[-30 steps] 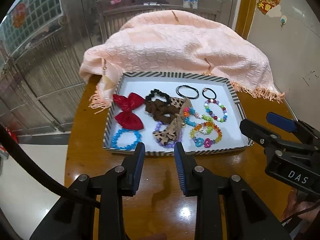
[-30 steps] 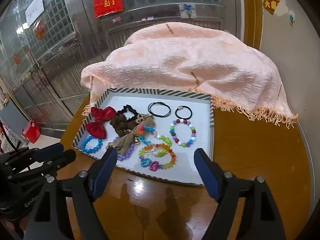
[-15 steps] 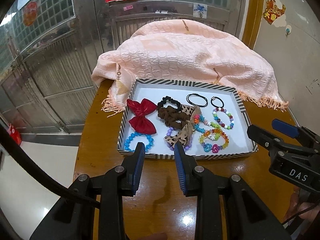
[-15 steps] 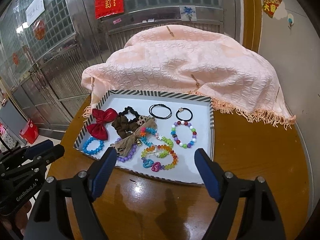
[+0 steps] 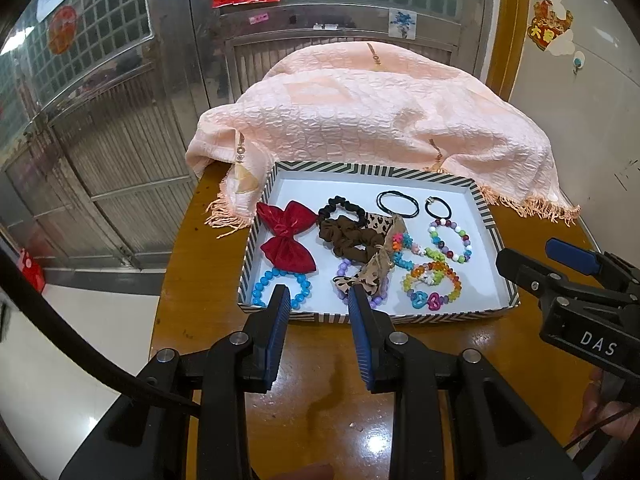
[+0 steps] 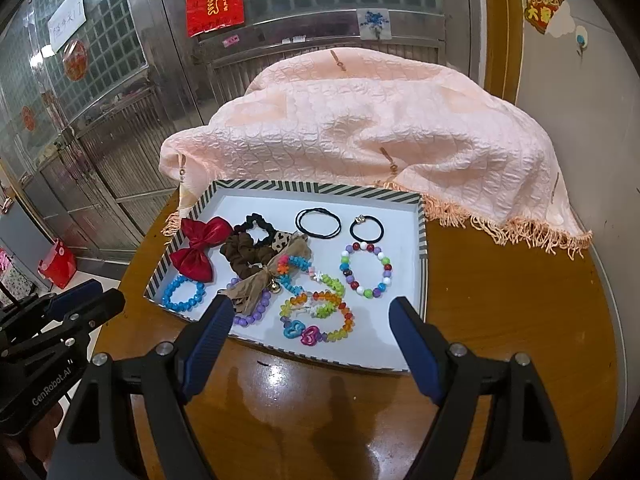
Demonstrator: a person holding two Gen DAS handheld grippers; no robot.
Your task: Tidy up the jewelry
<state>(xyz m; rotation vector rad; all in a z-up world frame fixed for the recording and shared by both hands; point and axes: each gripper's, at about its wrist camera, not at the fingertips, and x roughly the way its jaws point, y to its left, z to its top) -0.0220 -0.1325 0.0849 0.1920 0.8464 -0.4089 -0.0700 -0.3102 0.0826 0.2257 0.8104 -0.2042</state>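
Right tongs (image 6: 310, 322), spread wide and empty, hover nearest the rainbow bracelet (image 6: 318, 318) in the tray (image 6: 422, 240); left tongs (image 5: 319, 306) part-open.

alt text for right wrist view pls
The open right hand-held gripper hovers empty over a wooden table, facing a striped-rim tray of beaded bracelets, scrunchies, hair ties and a red bow. A peach cloth is heaped behind the tray; the left hand-held gripper shows at left.

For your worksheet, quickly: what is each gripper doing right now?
Left gripper: open, narrow gap, holding nothing.
Right gripper: open wide, holding nothing.
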